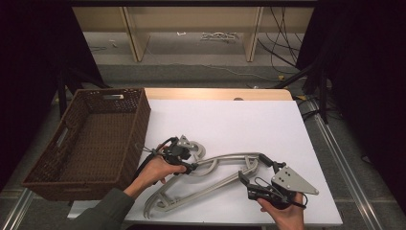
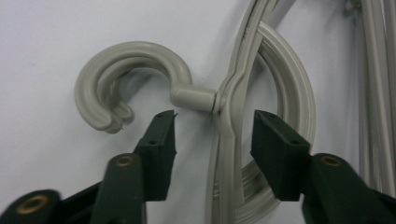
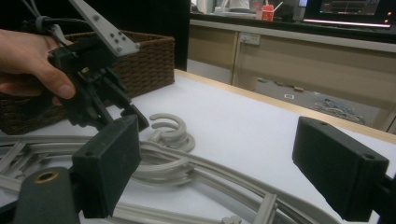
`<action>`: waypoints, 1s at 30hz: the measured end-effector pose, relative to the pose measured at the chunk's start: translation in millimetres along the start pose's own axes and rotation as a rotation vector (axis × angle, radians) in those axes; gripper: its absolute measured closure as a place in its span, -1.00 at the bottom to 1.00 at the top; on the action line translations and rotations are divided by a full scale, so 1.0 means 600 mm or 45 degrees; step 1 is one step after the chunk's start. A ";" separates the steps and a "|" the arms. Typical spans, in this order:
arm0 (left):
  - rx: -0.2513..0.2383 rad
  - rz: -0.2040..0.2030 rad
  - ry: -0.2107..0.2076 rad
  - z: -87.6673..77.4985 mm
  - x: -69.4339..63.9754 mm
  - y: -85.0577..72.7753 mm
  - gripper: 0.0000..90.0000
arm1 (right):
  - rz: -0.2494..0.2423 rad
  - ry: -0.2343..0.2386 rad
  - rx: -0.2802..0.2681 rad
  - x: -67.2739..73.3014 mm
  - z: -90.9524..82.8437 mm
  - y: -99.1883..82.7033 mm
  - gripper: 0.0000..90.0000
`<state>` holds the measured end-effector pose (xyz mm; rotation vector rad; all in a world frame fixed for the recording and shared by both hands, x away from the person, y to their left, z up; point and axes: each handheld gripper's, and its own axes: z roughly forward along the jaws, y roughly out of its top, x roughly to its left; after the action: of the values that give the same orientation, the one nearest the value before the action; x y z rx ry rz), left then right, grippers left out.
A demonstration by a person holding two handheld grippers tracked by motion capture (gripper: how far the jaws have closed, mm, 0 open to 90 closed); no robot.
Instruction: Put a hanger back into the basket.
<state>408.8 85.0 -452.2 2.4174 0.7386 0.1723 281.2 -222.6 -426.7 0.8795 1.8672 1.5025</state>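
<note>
Left gripper (image 2: 212, 133), jaws half open, straddles the hanger (image 2: 229, 107) neck without touching; right gripper (image 3: 233, 172) gapes wide, empty. Hangers lie near the tabletop's (image 1: 230, 120) front edge, basket (image 1: 95, 139) at its left.

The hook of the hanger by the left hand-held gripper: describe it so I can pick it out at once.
Start at the brown wicker basket on the table's left side and move right onto the white tabletop. A bundle of grey plastic hangers lies there; their curled grey hooks lie at the basket end, just past the left hand-held gripper, the only round, open loops among straight bars.
</note>
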 end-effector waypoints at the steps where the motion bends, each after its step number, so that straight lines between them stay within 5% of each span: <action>1: 0.009 -0.005 -0.016 0.003 0.001 0.001 0.17 | -0.003 0.008 0.000 0.000 0.000 0.001 -0.63; 7: 0.095 -0.032 -0.047 0.026 -0.005 0.008 0.47 | -0.001 0.011 -0.008 0.002 0.001 0.000 -0.62; 11: 0.091 -0.031 -0.076 0.030 0.000 0.009 0.72 | 0.000 0.035 -0.005 0.002 0.001 0.001 -0.61; 15: 0.091 -0.087 -0.085 0.023 0.006 0.008 0.77 | -0.005 0.040 0.002 0.002 0.001 0.001 -0.61; 23: 0.053 -0.136 -0.113 0.008 0.015 0.010 0.79 | -0.003 0.044 0.000 0.003 0.001 0.001 -0.61; 25: -0.010 -0.177 -0.156 -0.004 0.016 0.012 0.79 | -0.009 0.041 0.004 0.003 0.001 0.001 -0.61; 30: -0.066 -0.166 -0.146 -0.022 0.010 0.018 0.80 | -0.007 0.039 0.002 0.002 0.001 0.001 -0.61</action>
<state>414.8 87.8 -435.6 2.3003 0.8256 0.0001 280.8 -221.1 -426.5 0.8556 1.8912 1.5194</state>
